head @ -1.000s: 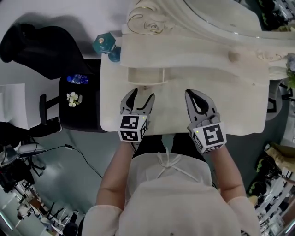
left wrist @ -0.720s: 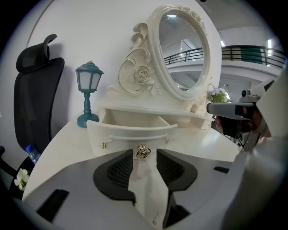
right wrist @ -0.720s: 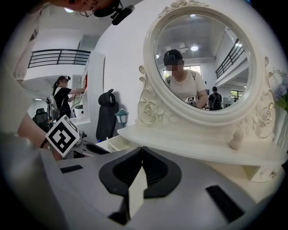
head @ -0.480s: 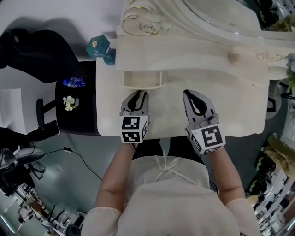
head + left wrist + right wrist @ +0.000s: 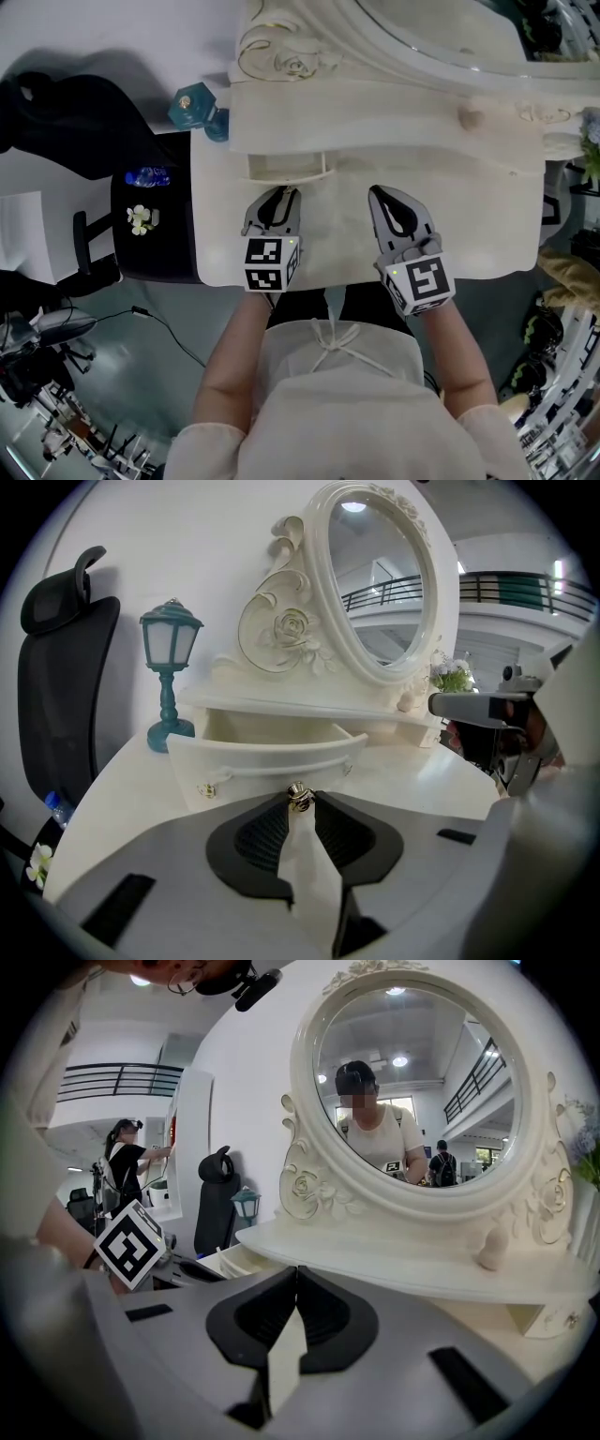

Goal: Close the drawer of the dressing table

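The dressing table's small white drawer (image 5: pixel 286 167) stands pulled out below the mirror shelf; in the left gripper view the drawer (image 5: pixel 272 761) shows its curved front and hollow inside. My left gripper (image 5: pixel 284 191) is right in front of it. The left gripper (image 5: pixel 298 801) is shut on the drawer's small brass knob (image 5: pixel 298 794), which sits pinched at its tips. My right gripper (image 5: pixel 377 192) hovers over the tabletop to the right, apart from the drawer. In its own view the right gripper (image 5: pixel 295 1277) has its tips touching and holds nothing.
A teal lantern lamp (image 5: pixel 192 101) stands at the table's left rear corner, beside the drawer. The oval mirror (image 5: pixel 412 1082) and carved frame rise behind. A black chair (image 5: pixel 66 103) and a black stool (image 5: pixel 150 216) with a bottle stand left of the table.
The left gripper's jaws, open a second ago, have closed onto the drawer knob. Both hands have stayed almost in place.
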